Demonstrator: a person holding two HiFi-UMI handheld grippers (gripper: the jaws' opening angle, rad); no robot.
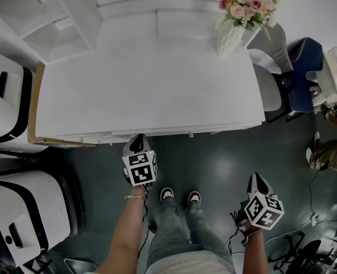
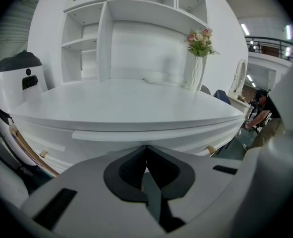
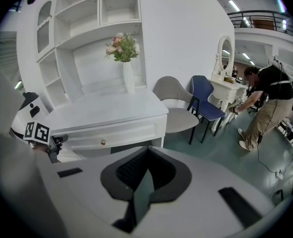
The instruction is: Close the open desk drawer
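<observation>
The white desk [image 1: 145, 79] fills the middle of the head view. Its drawer front [image 1: 168, 133] shows as a narrow strip along the near edge, close to flush, with a small brass knob [image 1: 190, 135]. My left gripper [image 1: 137, 139] is shut, its tip at or touching the drawer front left of the knob. In the left gripper view the shut gripper [image 2: 146, 150] sits right below the drawer front [image 2: 136, 134]. My right gripper [image 1: 257, 179] hangs low at the right, away from the desk, shut and holding nothing. The right gripper view shows that gripper [image 3: 147, 151], the drawer front [image 3: 121, 135] and its knob [image 3: 102, 142].
A vase of flowers [image 1: 239, 16] stands on the desk's far right corner. A grey chair [image 1: 269, 87] and a blue chair [image 1: 302, 67] are right of the desk, with a person [image 1: 328, 150] beyond. Two white machines [image 1: 8, 99] [image 1: 28, 213] stand at the left.
</observation>
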